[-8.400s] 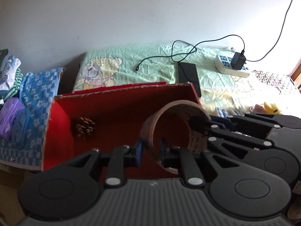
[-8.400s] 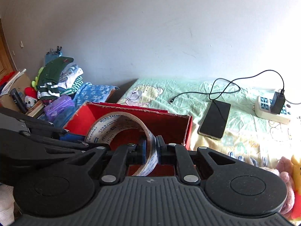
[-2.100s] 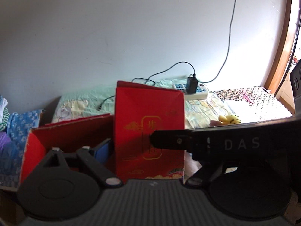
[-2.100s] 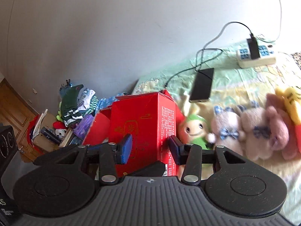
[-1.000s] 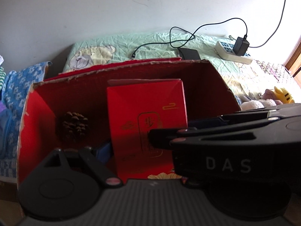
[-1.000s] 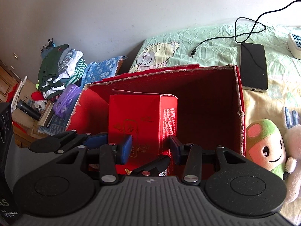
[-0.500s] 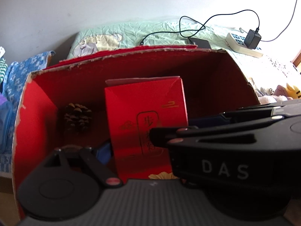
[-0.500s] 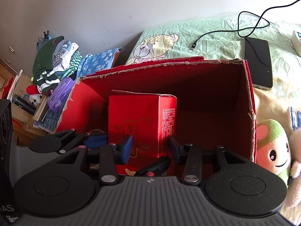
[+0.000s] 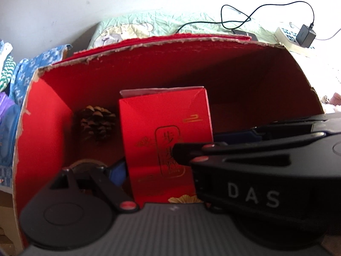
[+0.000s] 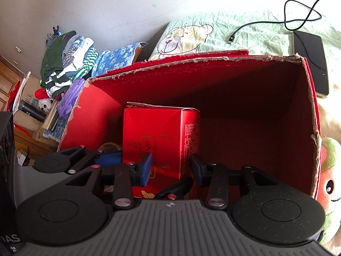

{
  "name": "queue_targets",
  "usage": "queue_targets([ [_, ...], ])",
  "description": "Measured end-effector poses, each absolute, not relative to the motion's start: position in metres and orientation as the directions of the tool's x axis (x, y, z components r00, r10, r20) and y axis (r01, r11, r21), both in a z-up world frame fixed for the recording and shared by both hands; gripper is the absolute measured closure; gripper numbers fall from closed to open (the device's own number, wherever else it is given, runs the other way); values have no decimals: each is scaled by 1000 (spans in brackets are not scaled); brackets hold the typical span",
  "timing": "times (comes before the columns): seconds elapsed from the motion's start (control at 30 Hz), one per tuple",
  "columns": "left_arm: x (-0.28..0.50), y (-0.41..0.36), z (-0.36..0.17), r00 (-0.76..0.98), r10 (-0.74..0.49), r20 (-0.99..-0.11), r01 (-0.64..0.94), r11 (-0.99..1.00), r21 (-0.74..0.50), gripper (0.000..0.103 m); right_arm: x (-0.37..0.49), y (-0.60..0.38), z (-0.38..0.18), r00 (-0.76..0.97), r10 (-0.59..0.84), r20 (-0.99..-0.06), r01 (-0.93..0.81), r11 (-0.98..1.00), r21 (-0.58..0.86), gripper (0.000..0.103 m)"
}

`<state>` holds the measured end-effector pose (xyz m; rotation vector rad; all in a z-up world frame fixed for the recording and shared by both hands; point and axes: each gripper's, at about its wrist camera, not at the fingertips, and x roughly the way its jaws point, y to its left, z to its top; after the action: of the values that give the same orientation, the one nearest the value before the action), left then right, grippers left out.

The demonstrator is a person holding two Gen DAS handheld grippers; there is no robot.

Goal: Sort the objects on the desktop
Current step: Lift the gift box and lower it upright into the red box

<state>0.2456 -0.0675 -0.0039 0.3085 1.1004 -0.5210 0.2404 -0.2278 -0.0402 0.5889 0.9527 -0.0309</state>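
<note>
Right wrist view has your right gripper point(image 10: 170, 168) straddling the small red box point(image 10: 159, 140), jaws closing in, though I can't tell if the pads press yet. Your left gripper point(image 9: 168, 170) looks clamped on that box, lowering it upright into the big red carton point(image 9: 42, 111). Next I'd set it down and let go. A pinecone point(image 9: 96, 123) and a tape roll point(image 9: 85, 163) sit beside it.

This is a bedroom in a home; a bed point(image 10: 251, 34) carries a green sheet with a bear print, a phone point(image 10: 310, 61) on a charging cable and a plush toy point(image 10: 329, 183); folded clothes point(image 10: 66, 61) are piled beside the wall.
</note>
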Motion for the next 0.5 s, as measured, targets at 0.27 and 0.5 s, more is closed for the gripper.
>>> queue_targets([
  [0.27,248,-70,-11,340,-214,-916,536,844,2,18,247,-227,-52,576,230,-784,311,826,471,62],
  [0.5,248,-72,-12,336,-199,-921,537,844,14,18,248,-229,-58,552,231,-801,341,814,470,63],
])
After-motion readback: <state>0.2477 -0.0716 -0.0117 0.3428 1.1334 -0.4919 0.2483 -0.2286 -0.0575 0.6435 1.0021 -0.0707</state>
